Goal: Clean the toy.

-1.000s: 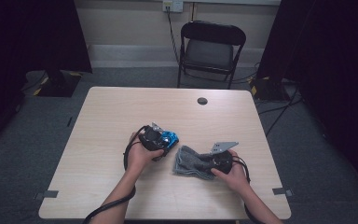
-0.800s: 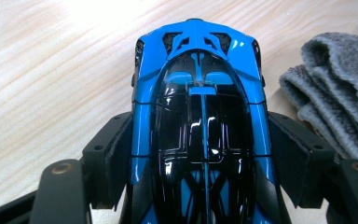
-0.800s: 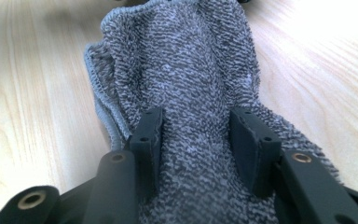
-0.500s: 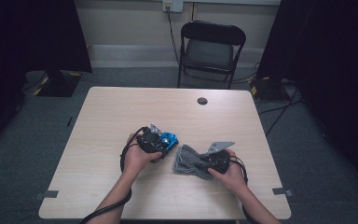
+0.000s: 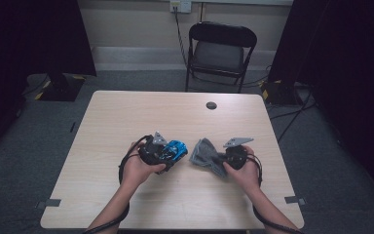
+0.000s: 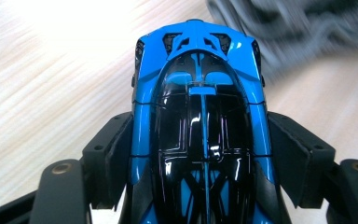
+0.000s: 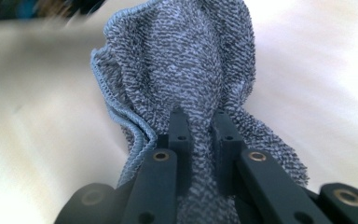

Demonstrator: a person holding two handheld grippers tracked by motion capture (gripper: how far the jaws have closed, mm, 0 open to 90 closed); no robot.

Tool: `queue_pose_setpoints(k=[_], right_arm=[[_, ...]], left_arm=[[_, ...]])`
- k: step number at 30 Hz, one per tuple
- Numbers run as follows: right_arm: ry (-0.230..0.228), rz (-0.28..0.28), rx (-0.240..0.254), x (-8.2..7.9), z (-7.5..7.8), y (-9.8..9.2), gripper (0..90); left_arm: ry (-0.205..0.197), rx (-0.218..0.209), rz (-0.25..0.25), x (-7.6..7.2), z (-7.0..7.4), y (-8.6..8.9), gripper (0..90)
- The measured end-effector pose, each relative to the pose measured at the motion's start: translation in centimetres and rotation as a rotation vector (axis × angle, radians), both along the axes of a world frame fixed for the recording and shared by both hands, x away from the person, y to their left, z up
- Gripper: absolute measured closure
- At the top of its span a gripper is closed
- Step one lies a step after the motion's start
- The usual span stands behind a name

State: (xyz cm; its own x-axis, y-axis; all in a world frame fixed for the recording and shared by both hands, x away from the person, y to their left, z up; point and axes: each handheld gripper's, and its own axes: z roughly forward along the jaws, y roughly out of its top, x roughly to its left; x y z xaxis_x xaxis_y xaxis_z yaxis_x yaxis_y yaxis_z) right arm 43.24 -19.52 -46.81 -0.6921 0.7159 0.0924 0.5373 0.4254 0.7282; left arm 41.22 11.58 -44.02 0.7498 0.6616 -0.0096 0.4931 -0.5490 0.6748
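Now my left gripper clamps the blue toy car at centre frame, while my right gripper, jaws just closing, pinches the grey cloth beside it.

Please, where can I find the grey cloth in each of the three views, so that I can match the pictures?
High view: the grey cloth lies right of centre, between the blue toy car and the right hand-held gripper, which pinches it.
Left gripper view: the cloth is a blurred grey mass at the top right, beyond the car.
Right gripper view: the cloth fills the centre, bunched between the black jaws.
Shared landmark: the light wooden table.
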Motion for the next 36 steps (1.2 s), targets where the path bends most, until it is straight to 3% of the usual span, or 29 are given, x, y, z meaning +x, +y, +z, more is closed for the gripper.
queue_pose_setpoints(k=[4,5,9,14,18,24,36], right_arm=[[-0.006,-0.065,0.042,1.9,1.8,-0.3,81.2],[-0.009,-0.076,0.036,2.2,2.0,-0.2,81.2],[-0.020,-0.092,0.032,3.4,2.7,1.3,81.2],[0.004,-0.048,0.054,3.7,2.4,4.0,81.1],[0.012,0.007,0.073,3.2,2.4,5.5,81.1],[0.002,0.045,0.111,2.7,3.0,5.5,81.1],[0.016,0.107,0.109,1.6,2.8,5.3,81.0]], left_arm=[[0.014,-0.011,-0.035,-0.7,-0.4,-0.7,28.3],[0.011,0.003,-0.045,-0.8,-0.3,-0.8,28.3],[0.004,-0.025,-0.068,-1.2,-0.1,-1.5,28.3],[-0.002,-0.039,-0.082,-1.4,0.3,-1.8,28.3],[-0.017,-0.026,-0.071,-1.3,0.3,-1.7,28.3],[-0.003,-0.036,-0.037,-0.8,0.2,-0.7,28.3],[-0.004,-0.037,0.006,-0.4,0.1,0.4,28.2]])
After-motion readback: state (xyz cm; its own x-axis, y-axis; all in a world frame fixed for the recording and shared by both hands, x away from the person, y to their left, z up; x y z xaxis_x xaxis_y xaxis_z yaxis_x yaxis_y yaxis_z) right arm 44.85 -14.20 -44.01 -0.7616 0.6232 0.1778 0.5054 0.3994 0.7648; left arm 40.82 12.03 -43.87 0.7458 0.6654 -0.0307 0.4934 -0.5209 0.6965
